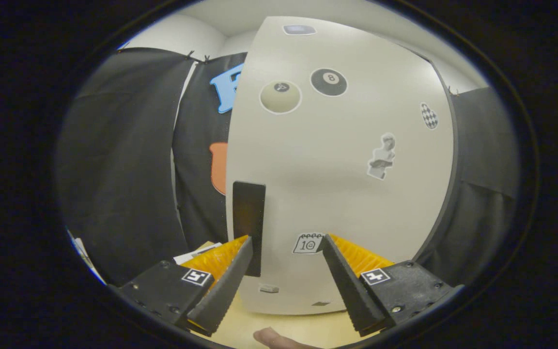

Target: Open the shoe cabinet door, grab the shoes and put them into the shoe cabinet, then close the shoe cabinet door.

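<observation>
At the cabinet front: gripper (pixel 286 245) fingers spread, nothing held, facing the shut shoe cabinet door (pixel 337 184).
Its dark handle (pixel 248 228) stands just ahead of the left finger; any grip should straddle it squarely. Opening or just-closed stage: undetermined.

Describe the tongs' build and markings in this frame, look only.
The tongs have two wedge-shaped fingers with finely ribbed inner faces, tapering forward. Each sits on a dark, matte block fixed with small screws. Each block carries a square black-and-white fiducial tag on top. No cables visible.
</observation>
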`<state>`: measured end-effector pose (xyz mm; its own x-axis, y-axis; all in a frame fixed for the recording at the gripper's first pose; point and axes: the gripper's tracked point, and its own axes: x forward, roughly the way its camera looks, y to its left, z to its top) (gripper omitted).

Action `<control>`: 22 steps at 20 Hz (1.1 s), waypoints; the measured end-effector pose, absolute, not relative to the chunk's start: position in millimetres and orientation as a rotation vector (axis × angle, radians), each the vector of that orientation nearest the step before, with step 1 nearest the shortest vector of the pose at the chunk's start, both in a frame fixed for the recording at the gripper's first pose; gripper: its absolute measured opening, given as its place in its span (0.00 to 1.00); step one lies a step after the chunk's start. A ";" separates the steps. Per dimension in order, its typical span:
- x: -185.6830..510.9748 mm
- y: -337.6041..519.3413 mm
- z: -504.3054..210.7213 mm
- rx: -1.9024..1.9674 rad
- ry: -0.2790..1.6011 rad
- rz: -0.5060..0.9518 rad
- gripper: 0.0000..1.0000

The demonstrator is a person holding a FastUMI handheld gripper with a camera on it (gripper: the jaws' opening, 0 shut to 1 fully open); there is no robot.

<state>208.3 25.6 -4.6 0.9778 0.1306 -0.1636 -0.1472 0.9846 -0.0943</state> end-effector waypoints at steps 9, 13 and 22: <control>244.7 27.7 -3.0 -0.175 0.169 0.120 0.98; 224.5 18.0 -9.1 -0.140 0.210 0.132 0.99; 104.9 -55.0 5.7 -0.018 0.171 0.144 0.99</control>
